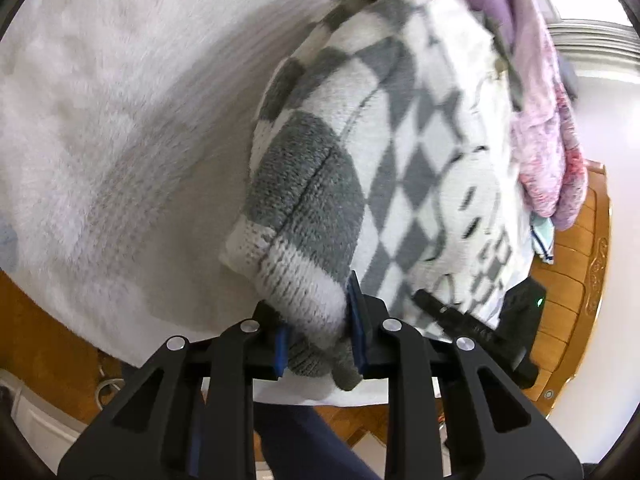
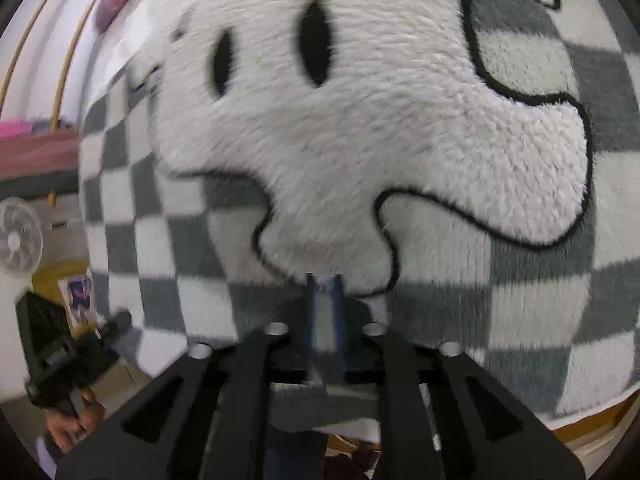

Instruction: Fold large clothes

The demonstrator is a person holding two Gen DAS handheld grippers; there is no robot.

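A grey-and-white checkered knit sweater (image 1: 400, 152) hangs in the air over a white fluffy blanket (image 1: 120, 120). My left gripper (image 1: 320, 344) is shut on a bunched edge of it, the fabric squeezed between the blue pads. In the right wrist view the sweater (image 2: 520, 280) fills the frame, with a fuzzy white smiley patch (image 2: 340, 128) outlined in black. My right gripper (image 2: 325, 316) is shut on the sweater's lower edge, jaws close together with fabric between them. The right gripper (image 1: 516, 332) also shows in the left wrist view, and the left gripper (image 2: 60, 352) in the right wrist view.
A pink and purple garment (image 1: 544, 120) lies beyond the sweater on the right. A wooden bed frame (image 1: 572, 280) and wooden floor (image 1: 48, 340) show at the edges. A white fan (image 2: 18, 236) stands at the left of the right wrist view.
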